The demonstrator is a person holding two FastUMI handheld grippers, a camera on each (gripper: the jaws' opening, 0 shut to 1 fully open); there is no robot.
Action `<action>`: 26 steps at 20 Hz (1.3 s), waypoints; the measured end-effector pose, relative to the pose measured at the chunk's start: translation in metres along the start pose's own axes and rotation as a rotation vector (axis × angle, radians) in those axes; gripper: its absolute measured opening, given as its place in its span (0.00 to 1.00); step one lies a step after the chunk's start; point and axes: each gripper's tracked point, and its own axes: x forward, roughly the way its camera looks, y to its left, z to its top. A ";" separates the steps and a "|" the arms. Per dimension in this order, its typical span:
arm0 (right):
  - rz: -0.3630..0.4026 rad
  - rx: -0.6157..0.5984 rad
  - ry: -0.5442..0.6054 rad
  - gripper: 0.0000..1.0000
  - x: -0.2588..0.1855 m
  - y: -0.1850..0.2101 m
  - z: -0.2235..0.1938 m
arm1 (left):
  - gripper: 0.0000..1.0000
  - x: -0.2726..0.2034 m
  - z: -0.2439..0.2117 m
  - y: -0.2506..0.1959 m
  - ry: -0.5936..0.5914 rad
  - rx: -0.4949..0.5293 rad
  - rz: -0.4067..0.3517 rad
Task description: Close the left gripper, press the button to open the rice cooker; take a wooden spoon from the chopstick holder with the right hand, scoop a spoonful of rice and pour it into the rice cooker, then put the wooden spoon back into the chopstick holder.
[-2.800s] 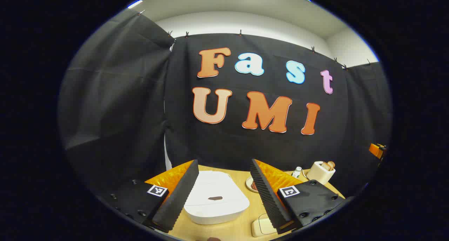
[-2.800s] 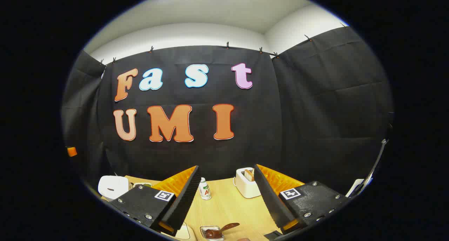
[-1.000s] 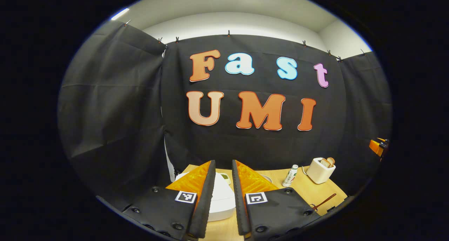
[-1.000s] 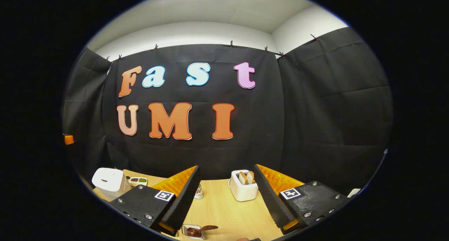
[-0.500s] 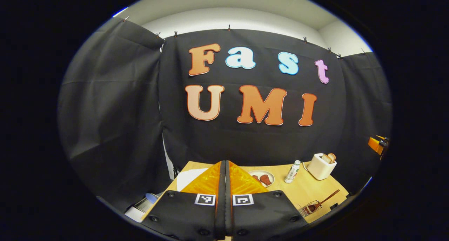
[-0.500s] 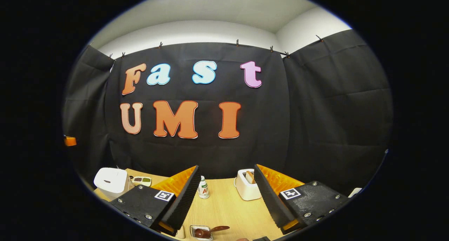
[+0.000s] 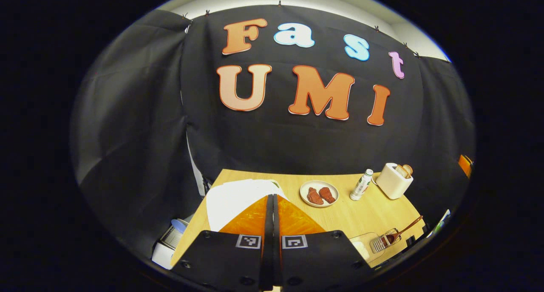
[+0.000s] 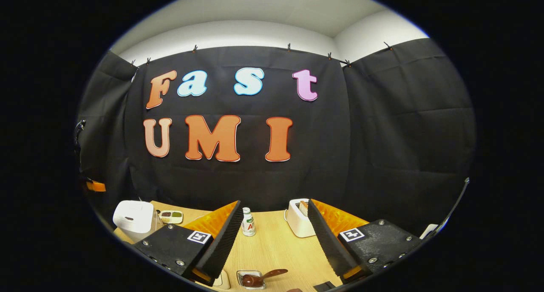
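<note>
Left gripper (image 7: 272, 198): fingers pressed flat together, nothing between them, tips over near edge of white rice cooker (image 7: 231, 196); contact with cooker not discernible. Cooker lid down.

Right gripper (image 8: 272, 224): fingers spread wide, holding nothing, above wooden table (image 8: 272, 249).

Wooden spoon (image 8: 259, 277) lies in chopstick holder (image 8: 251, 279), low between right fingers, handle angled right. Rice cooker at table's left end in right gripper view.

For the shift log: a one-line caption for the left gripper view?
Left gripper shut, above the closed white rice cooker; wooden spoon waits in its holder.
</note>
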 end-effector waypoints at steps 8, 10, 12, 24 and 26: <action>-0.067 0.008 0.055 0.94 -0.006 -0.012 -0.015 | 0.04 0.061 -0.057 0.003 0.153 0.035 -0.033; -0.090 -0.010 0.056 0.94 -0.007 -0.017 -0.016 | 0.04 0.072 -0.068 0.004 0.181 0.036 -0.033; -0.109 -0.027 0.064 0.94 -0.008 -0.021 -0.018 | 0.05 0.082 -0.078 0.008 0.206 0.032 -0.032; -0.115 -0.022 0.093 0.94 -0.006 -0.024 -0.026 | 0.05 0.099 -0.127 0.019 0.359 -0.015 -0.041; -0.110 -0.032 0.098 0.94 -0.005 -0.023 -0.029 | 0.03 0.099 -0.127 0.020 0.381 -0.034 -0.051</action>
